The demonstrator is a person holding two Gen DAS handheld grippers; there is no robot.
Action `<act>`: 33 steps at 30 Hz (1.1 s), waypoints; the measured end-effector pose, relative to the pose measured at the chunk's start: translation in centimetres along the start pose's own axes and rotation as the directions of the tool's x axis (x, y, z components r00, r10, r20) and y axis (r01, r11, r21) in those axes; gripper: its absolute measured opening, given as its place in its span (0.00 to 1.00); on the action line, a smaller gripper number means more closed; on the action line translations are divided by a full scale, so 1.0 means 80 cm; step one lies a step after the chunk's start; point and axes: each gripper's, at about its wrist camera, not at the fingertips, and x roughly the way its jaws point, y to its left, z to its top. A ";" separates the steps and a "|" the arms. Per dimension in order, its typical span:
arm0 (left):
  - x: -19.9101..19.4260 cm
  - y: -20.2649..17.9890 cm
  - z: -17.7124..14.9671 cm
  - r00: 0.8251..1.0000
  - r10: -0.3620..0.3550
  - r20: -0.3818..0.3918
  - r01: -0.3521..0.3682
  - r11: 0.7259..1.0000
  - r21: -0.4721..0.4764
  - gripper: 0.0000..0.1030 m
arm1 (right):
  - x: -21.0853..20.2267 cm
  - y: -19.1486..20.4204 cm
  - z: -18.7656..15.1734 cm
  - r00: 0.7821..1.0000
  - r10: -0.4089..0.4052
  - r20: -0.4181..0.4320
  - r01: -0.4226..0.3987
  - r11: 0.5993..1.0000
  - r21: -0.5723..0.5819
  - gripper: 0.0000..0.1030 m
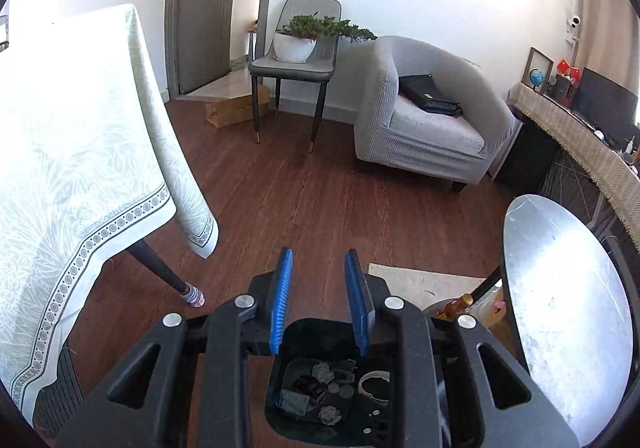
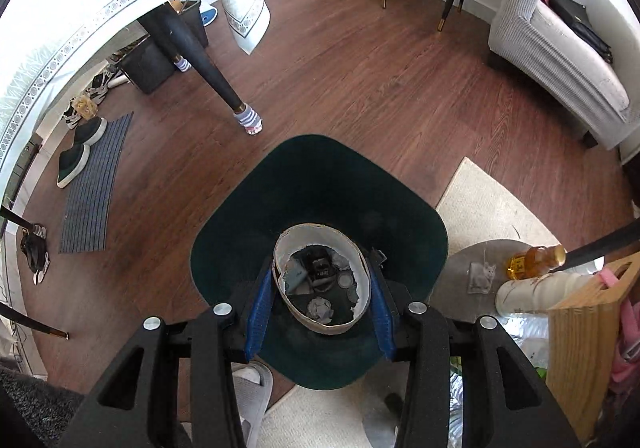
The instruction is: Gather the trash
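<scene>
A dark green trash bin (image 2: 320, 176) stands on the wood floor under both grippers. Crumpled paper (image 2: 320, 308), dark wrappers and a round lid lie in it. My right gripper (image 2: 320, 276) points steeply down over the bin's mouth, shut on a torn white paper ring (image 2: 320, 326), its blue pads (image 2: 260, 308) against the ring's sides. In the left wrist view, my left gripper (image 1: 319, 288) is open above the bin's (image 1: 308, 328) far rim. Nothing is between its blue pads (image 1: 282, 300). The crumpled paper (image 1: 322, 372) shows below them.
A table with a pale cloth (image 1: 80, 168) and dark leg (image 1: 156, 264) stands left. A round metal side table (image 1: 560, 308) is right of the bin, with a bottle (image 2: 532, 260) and wooden box (image 2: 584, 348) beneath. A beige rug (image 2: 492, 208), an armchair (image 1: 420, 120) and a chair (image 1: 296, 68) lie beyond.
</scene>
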 end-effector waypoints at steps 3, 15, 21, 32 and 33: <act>-0.007 -0.011 0.001 1.000 -0.011 0.021 0.011 1.000 0.018 0.28 | 0.017 -0.002 -0.002 0.999 -0.022 -0.028 0.021 1.000 -0.005 0.44; -0.027 -0.021 0.004 0.996 -0.050 0.080 0.046 0.998 0.047 0.28 | 0.041 -0.005 -0.013 0.998 -0.030 -0.062 0.030 1.000 -0.003 0.55; -0.041 -0.027 0.005 0.993 -0.067 0.098 0.062 0.997 0.054 0.29 | 0.014 0.002 -0.008 1.000 0.001 -0.014 -0.001 1.000 -0.015 0.55; -0.075 -0.035 0.015 0.986 -0.072 0.152 0.066 0.997 0.047 0.40 | -0.098 0.037 0.004 0.986 0.032 0.162 -0.018 0.996 -0.087 0.50; -0.080 -0.036 0.016 0.984 -0.070 0.162 0.063 0.997 0.046 0.41 | -0.111 0.036 0.004 0.983 0.033 0.183 -0.018 0.996 -0.084 0.49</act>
